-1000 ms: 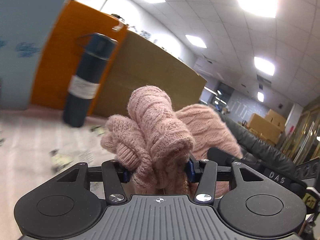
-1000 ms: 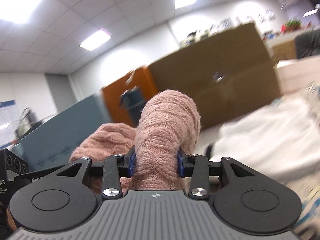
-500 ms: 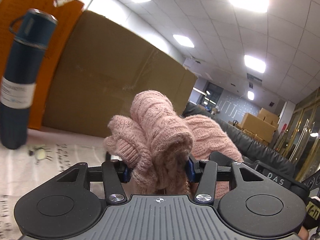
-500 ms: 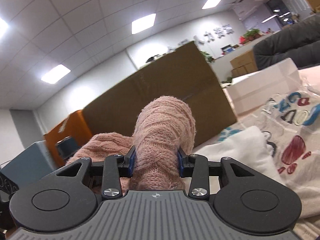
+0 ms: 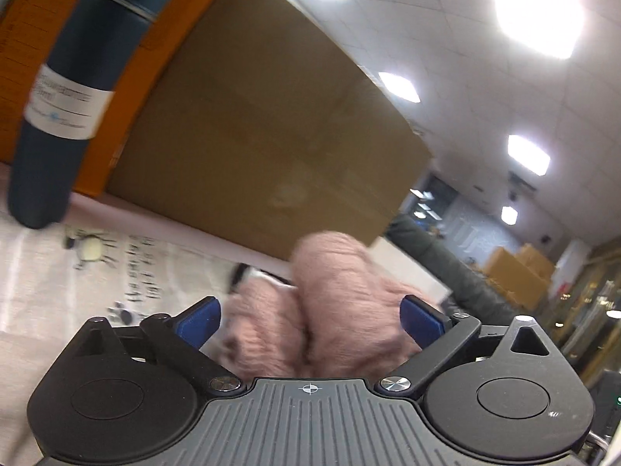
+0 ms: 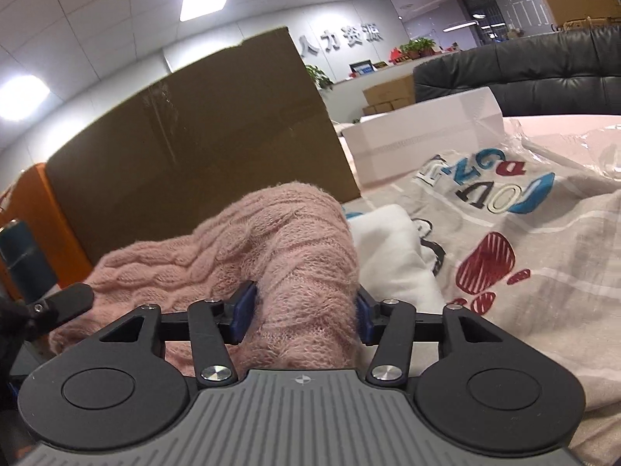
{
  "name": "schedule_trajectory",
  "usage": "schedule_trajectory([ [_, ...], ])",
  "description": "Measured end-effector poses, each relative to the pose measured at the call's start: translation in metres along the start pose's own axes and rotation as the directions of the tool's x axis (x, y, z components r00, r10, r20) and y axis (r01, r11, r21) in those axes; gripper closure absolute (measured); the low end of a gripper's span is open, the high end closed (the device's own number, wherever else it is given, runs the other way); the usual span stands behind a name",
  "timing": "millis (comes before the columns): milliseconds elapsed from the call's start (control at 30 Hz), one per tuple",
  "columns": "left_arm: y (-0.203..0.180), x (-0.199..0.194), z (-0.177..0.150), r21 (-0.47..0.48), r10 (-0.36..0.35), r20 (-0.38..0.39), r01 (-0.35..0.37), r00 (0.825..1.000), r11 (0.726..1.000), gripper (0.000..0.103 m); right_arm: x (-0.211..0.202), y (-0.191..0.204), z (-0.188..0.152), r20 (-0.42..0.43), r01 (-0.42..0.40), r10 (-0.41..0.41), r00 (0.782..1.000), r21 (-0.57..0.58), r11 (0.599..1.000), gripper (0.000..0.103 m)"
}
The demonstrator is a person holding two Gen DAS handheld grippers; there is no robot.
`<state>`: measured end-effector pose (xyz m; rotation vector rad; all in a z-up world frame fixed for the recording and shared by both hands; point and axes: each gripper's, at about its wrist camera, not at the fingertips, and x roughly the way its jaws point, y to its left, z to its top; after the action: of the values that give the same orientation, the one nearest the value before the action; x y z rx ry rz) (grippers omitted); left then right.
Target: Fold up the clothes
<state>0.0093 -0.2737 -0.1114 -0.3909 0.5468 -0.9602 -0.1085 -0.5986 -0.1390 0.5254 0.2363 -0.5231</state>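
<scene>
Pink sweater [image 6: 295,248] fills both my grips. My right gripper [image 6: 300,310] is clamped tight on a bunched fold of it, pads pressing the knit from both sides. My left gripper [image 5: 308,316] stands spread wide, the blurred sweater [image 5: 330,310] lying loose between its blue pads [image 5: 198,320]. Behind, a cardboard box [image 6: 186,159] and a blue flask [image 5: 77,89] stand along the tabletop's far edge; a printed cloth [image 6: 524,233] lies to the right.

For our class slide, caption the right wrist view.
Right gripper clamps a pink cable-knit sweater above a printed cloth, cardboard box behind.
</scene>
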Motion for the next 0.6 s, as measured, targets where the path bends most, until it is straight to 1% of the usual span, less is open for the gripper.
schedule_trajectory([
  [100,-0.002,-0.004,-0.003,0.036,0.05,-0.01,-0.049,0.999,0.998,0.002,0.006,0.0,-0.002,-0.025,0.018,-0.018,1.0,-0.012,1.0,0.041],
  [167,-0.003,-0.007,-0.004,0.061,0.083,-0.015,-0.082,0.996,0.995,0.0,0.01,0.0,-0.003,-0.041,0.019,-0.02,0.999,-0.019,1.0,0.038],
  [267,-0.005,-0.011,-0.007,0.098,0.132,-0.022,-0.13,0.991,0.987,0.0,0.006,-0.001,-0.002,-0.022,0.012,-0.012,1.0,-0.007,1.0,0.036],
  [300,-0.006,-0.013,-0.008,0.11,0.149,-0.023,-0.145,0.989,0.983,0.0,0.004,-0.002,-0.002,-0.013,0.008,-0.008,1.0,-0.004,1.0,0.032],
  [367,-0.008,-0.018,-0.01,0.138,0.173,-0.019,-0.169,0.985,0.976,0.0,-0.01,0.0,-0.001,0.055,-0.025,0.025,0.998,-0.002,1.0,0.026],
  [467,-0.013,-0.039,-0.01,0.191,0.158,0.026,-0.16,0.987,0.969,0.0,-0.029,0.001,0.0,0.143,-0.077,0.076,0.987,0.0,0.997,0.019],
  [533,-0.016,-0.057,-0.006,0.216,0.148,0.054,-0.156,0.987,0.964,0.0,-0.038,-0.001,0.001,0.186,-0.115,0.112,0.976,0.003,0.993,0.019],
  [600,-0.017,-0.072,-0.001,0.234,0.145,0.068,-0.157,0.987,0.959,0.0,-0.043,-0.005,0.001,0.205,-0.143,0.134,0.97,0.028,0.989,0.019],
])
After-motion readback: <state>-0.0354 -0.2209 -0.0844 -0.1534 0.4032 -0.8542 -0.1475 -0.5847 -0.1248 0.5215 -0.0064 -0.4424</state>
